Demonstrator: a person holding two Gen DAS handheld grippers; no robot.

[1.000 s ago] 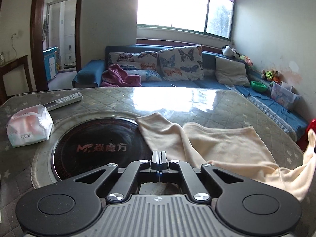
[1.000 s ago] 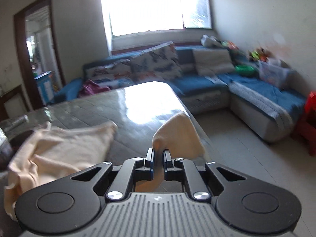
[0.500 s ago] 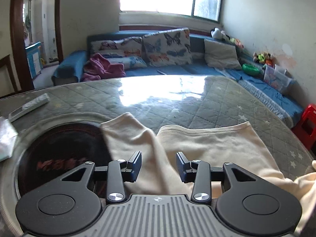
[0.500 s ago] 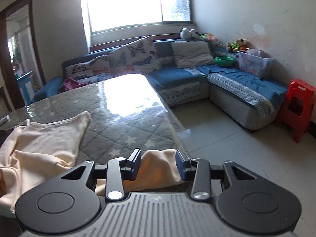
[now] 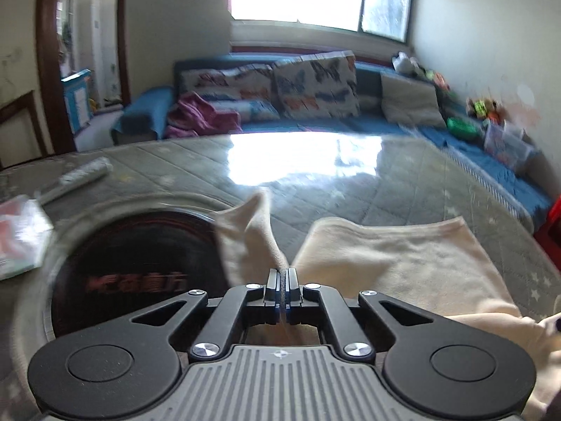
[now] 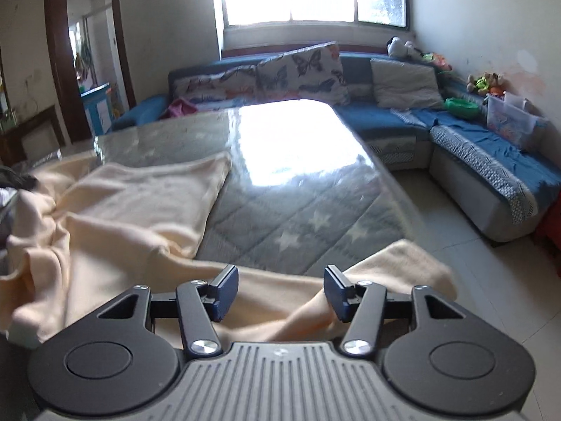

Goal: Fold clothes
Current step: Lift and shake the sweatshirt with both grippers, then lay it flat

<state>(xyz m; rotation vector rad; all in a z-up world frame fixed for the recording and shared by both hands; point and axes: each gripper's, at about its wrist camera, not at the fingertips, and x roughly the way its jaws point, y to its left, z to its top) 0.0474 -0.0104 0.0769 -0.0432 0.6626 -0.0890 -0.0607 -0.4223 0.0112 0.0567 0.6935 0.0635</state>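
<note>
A cream garment (image 5: 392,256) lies spread on the glass-topped table (image 5: 315,161). My left gripper (image 5: 281,277) is shut on a fold of the garment's left sleeve (image 5: 252,231), which rises toward the jaws. In the right wrist view the garment (image 6: 140,203) covers the table's left part, and its other sleeve (image 6: 396,266) hangs over the table's near edge. My right gripper (image 6: 280,291) is open, with cloth lying between and under the jaws.
A dark round inset with red lettering (image 5: 133,266) sits left of the sleeve. A tissue pack (image 5: 17,235) and a remote (image 5: 80,175) lie at the far left. A blue sofa (image 6: 473,147) stands beyond the table, floor (image 6: 455,238) to the right.
My left gripper, open half a second ago, has shut on the left sleeve and lifted it. My right gripper has opened wider and let go of the right sleeve.
</note>
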